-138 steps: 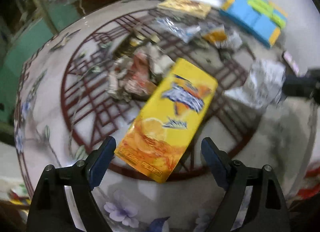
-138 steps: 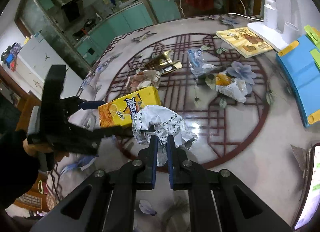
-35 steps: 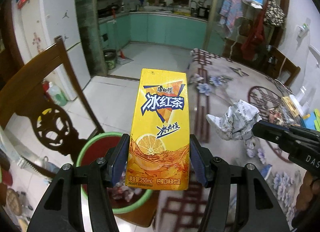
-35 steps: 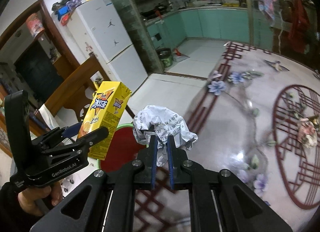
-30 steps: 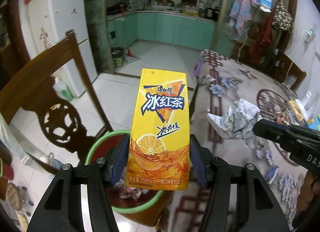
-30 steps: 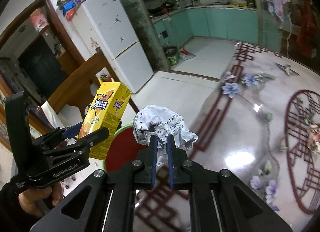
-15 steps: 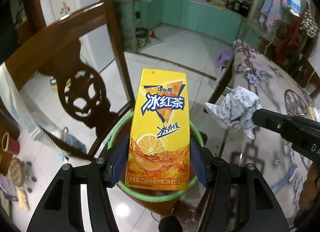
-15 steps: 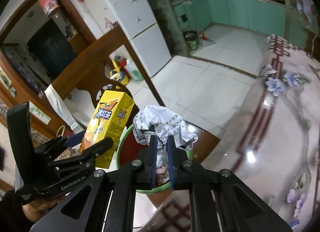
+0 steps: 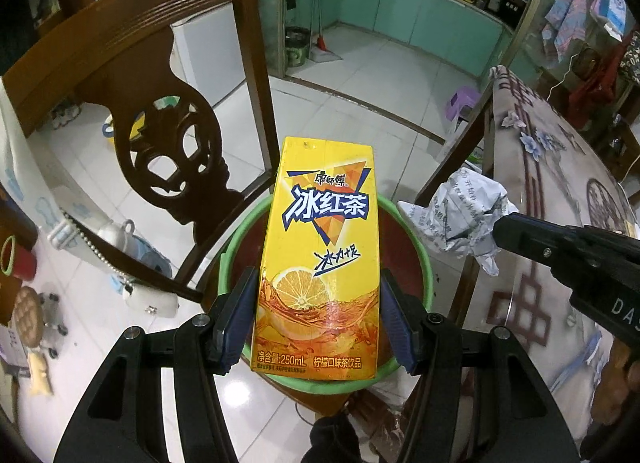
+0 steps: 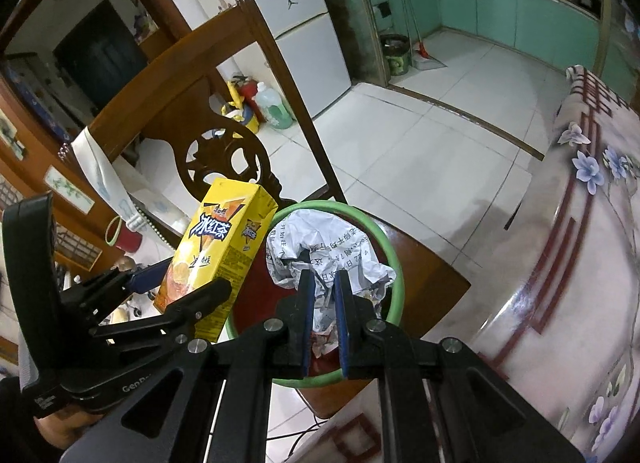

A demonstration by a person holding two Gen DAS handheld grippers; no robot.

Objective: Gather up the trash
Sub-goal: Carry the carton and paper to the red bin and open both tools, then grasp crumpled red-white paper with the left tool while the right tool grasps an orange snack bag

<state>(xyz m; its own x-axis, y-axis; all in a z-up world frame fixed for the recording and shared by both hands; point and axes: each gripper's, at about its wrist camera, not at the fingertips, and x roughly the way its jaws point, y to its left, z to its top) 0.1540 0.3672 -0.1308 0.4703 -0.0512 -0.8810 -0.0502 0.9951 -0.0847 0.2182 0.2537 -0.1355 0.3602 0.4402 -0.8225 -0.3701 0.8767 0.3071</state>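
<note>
My left gripper (image 9: pixel 316 295) is shut on a yellow iced-tea carton (image 9: pixel 320 259) and holds it upright over a red bin with a green rim (image 9: pixel 425 263) that stands on a wooden chair seat. The carton also shows in the right wrist view (image 10: pixel 216 259), held by the left gripper (image 10: pixel 176 283). My right gripper (image 10: pixel 323 283) is shut on a crumpled white paper ball (image 10: pixel 320 251) above the same bin (image 10: pixel 394 259). In the left wrist view the paper ball (image 9: pixel 464 215) hangs at the bin's right edge, held by the right gripper (image 9: pixel 500 233).
A carved wooden chair back (image 9: pixel 148 103) rises behind the bin. The floral table (image 10: pixel 580 263) lies to the right. White tiled floor (image 9: pixel 360 75) stretches toward green kitchen cabinets. Clutter sits on the floor at the left (image 9: pixel 28 315).
Both grippers have moved with their loads away from the table and down toward the bin. The bin now sits directly under the carton and the paper ball.
</note>
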